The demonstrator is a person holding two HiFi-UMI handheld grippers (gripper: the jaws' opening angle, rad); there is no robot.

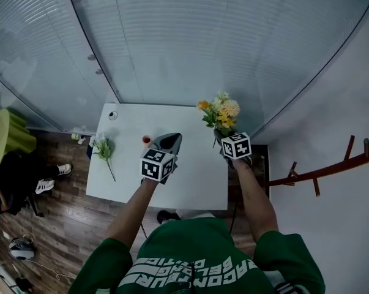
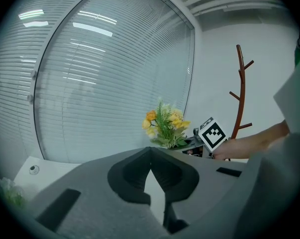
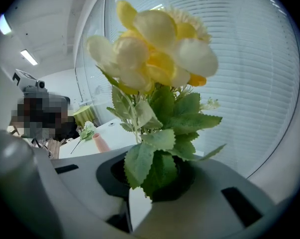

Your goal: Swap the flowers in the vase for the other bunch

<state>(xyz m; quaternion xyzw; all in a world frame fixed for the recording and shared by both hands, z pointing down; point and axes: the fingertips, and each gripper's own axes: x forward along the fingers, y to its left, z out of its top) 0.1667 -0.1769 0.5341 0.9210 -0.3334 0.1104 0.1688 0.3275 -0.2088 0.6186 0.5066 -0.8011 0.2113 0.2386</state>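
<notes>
Holding yellow bunch (image 1: 220, 111) in right gripper (image 1: 223, 138); left gripper (image 2: 150, 151) closed, empty

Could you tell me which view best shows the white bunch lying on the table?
The head view: the white bunch lies whole, stem included, at the left of the table. The right gripper view shows it small and distant; the left gripper view catches only a blurred bit.

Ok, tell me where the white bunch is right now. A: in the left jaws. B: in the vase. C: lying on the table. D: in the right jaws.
C: the white bunch lies flat on the table, left of the vase.
</notes>
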